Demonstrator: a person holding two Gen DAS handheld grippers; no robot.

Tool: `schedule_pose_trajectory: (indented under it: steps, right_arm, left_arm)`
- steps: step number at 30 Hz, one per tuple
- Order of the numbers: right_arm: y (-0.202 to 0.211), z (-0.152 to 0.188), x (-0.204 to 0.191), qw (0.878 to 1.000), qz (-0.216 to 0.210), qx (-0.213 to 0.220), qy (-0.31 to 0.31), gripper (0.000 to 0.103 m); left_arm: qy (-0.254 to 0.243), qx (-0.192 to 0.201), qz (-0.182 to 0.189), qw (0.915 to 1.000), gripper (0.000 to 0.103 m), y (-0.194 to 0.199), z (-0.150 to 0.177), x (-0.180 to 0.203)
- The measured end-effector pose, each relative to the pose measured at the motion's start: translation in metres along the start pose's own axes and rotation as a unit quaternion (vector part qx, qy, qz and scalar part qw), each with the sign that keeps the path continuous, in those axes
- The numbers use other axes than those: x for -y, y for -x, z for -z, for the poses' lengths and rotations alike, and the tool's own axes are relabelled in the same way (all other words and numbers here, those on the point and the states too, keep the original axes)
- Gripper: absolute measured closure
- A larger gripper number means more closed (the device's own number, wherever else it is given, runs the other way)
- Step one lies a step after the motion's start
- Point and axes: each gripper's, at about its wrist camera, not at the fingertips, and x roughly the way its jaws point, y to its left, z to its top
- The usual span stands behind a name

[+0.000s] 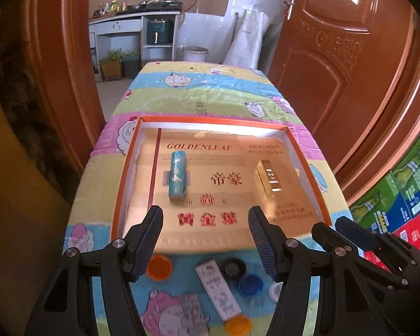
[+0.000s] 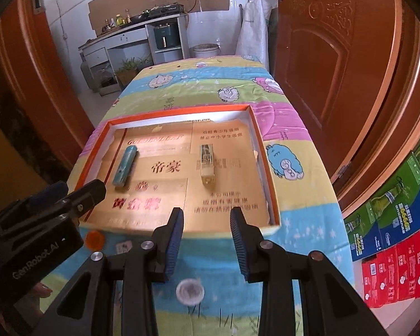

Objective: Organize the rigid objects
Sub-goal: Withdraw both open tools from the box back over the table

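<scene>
Both claws hang empty above the near end of the table. Left gripper (image 1: 205, 221) has its blue-ribbed fingers spread wide with nothing between them; right gripper (image 2: 205, 224) has its fingers apart at a narrower gap, also with nothing gripped.

Ahead of them lies a shallow orange-rimmed cardboard tray (image 1: 117, 184), lined with a gold printed sheet bearing red lettering. Two items lie inside it, well apart: a teal rectangular lighter (image 1: 177, 175) on the left side, lying flat lengthwise, and a gold-and-clear rectangular lighter (image 2: 207, 168) on the right side, also lengthwise.

Outside the tray, on the cloth just before its near edge, the left wrist view shows loose pieces: an orange plastic bottle cap (image 1: 160, 266), a white flat rectangular lighter with dark print (image 1: 218, 289) lying at a slant, a black bottle cap (image 1: 233, 267) just beside its upper end, a blue bottle cap (image 1: 250, 284) near that, and a second orange cap (image 1: 238, 326) touching the white lighter's lower end. A clear round cap (image 2: 189, 291) sits on the cloth under the right gripper.

Everything rests on a table draped in a pastel cartoon-sheep cloth (image 1: 210, 95). Brown wooden doors (image 1: 336, 64) flank it, with stacked green and red printed cartons (image 2: 392, 224) at the right.
</scene>
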Motion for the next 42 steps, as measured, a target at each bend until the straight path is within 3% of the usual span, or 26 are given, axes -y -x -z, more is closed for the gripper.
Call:
schedule_pose_trajectory:
  steps: [23,35,42]
  right_arm:
    - [0.06,0.07,-0.012,1.0,-0.006,0.009,0.027,0.069]
    - [0.065,0.106,-0.006,0.999,-0.016,-0.001,0.036,0.069]
    - [0.065,0.136,-0.02,0.995,-0.058,-0.013,0.078,0.069]
  left_arm:
    - [0.001,0.016,-0.017,0.9997,0.038,0.079,0.074,-0.013]
    - [-0.001,0.003,-0.013,0.9999,0.038,0.081,0.114,-0.016]
    - [-0.007,0.004,-0.016,0.9998,0.038,0.081,0.147,-0.018]
